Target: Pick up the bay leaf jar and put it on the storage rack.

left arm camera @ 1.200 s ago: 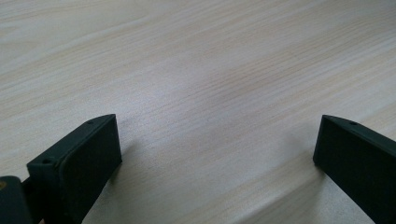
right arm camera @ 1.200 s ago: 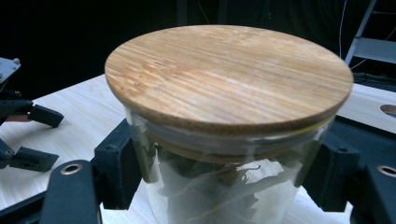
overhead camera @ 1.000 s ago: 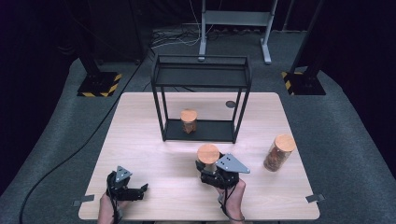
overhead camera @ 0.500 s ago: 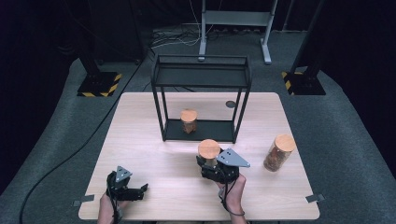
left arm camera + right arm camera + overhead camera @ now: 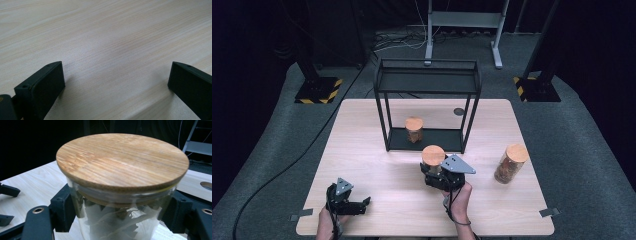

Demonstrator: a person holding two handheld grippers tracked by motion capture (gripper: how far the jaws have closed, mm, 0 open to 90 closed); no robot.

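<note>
A glass jar with a round wooden lid and dried leaves inside is between the jaws of my right gripper, just in front of the black wire shelf frame. In the right gripper view both pads press on the jar's glass wall. A second lidded jar stands on the frame's lower shelf. A third jar stands on the table at the right. My left gripper rests low at the front left, its jaws wide apart over bare wood.
The light wooden table has a small dark round hole behind the frame. The frame's top shelf holds nothing. Around the table are grey carpet, a cable, and stand feet with yellow-black tape.
My right gripper and the jar in it have shifted a little toward the shelf frame. The left gripper has stayed where it was.
</note>
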